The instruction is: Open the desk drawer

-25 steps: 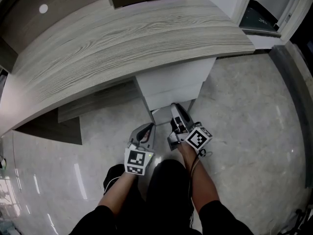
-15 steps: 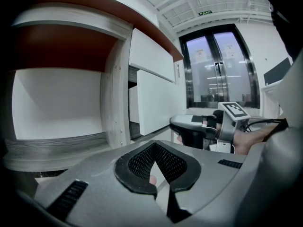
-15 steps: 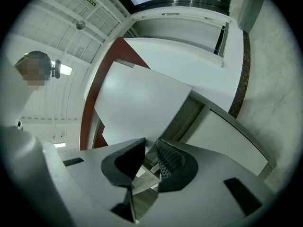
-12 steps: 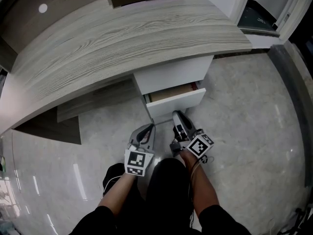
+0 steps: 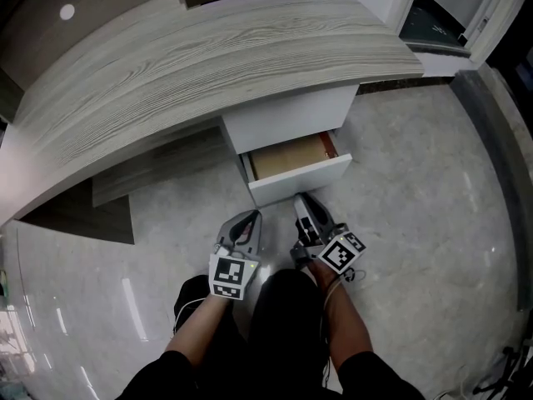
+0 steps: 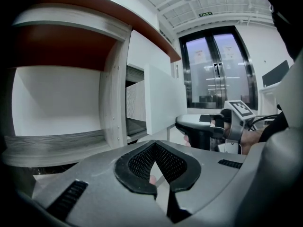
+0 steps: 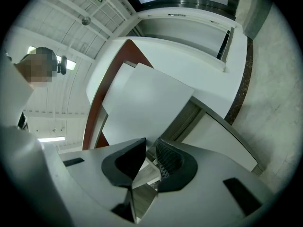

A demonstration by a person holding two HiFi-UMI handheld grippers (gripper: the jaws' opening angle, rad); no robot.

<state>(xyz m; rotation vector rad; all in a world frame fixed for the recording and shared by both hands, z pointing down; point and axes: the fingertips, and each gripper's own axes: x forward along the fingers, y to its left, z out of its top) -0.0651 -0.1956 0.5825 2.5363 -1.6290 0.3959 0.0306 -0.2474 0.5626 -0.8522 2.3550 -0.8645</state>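
The desk drawer (image 5: 298, 178) stands partly out of the white cabinet (image 5: 283, 123) under the wood-grain counter (image 5: 208, 65). Its long axis runs from the cabinet toward the person, with the white front panel facing them and the open top showing a pale brown inside. The right tool (image 5: 303, 203) points at the drawer from just below the front panel, its 2 jaws only narrowly apart and pinching the panel's lower edge, while the left tool (image 5: 251, 217) hangs beside it over the floor (image 5: 416, 223), clear of the drawer, jaws closed together on nothing.
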